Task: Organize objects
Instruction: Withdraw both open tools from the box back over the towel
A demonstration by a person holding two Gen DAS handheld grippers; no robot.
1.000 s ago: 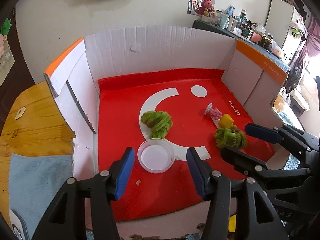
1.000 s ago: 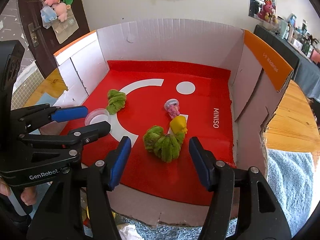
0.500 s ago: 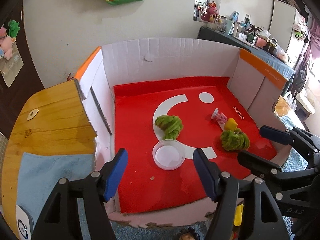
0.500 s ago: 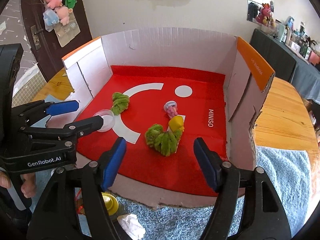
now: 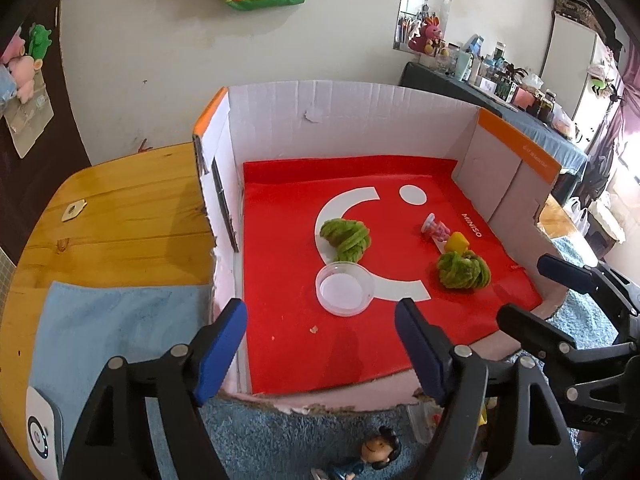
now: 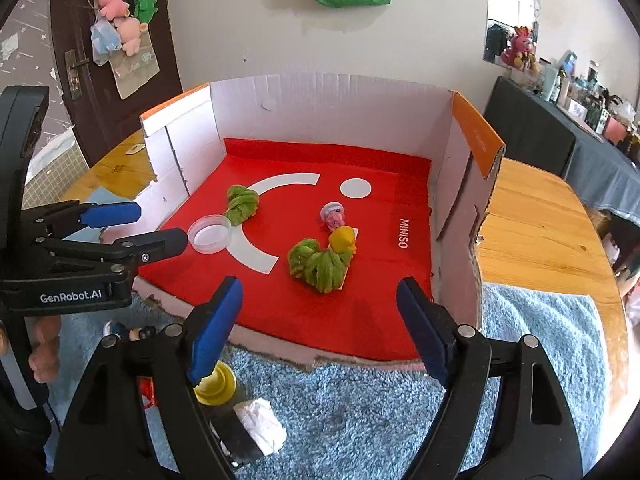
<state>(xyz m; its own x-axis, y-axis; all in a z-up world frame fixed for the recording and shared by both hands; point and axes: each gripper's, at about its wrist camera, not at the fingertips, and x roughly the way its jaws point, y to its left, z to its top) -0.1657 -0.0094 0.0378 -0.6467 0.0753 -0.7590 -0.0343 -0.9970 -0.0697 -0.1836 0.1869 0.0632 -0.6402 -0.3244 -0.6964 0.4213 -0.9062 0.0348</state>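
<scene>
Already both tools hung back of the torn cardboard box (image 5: 360,120), left gripper (image 5: 320,344) and right gripper (image 6: 316,320) opening with nothing between them. Inside, on the red mat, the shallow clear plastic dish (image 5: 345,289) lay just beside one fuzzy green yarn bundle (image 5: 347,235). The other green bundle (image 6: 318,264) touched the small yellow toy (image 6: 342,240), so a careless pinch risked dragging both.

A corrugated cardboard box (image 6: 328,112) with torn edges held a matt red liner (image 6: 360,304), fuzzy green yarn bundles (image 6: 320,264) and a clear plastic dish (image 6: 210,234) on a glossy wooden table (image 6: 536,236).
</scene>
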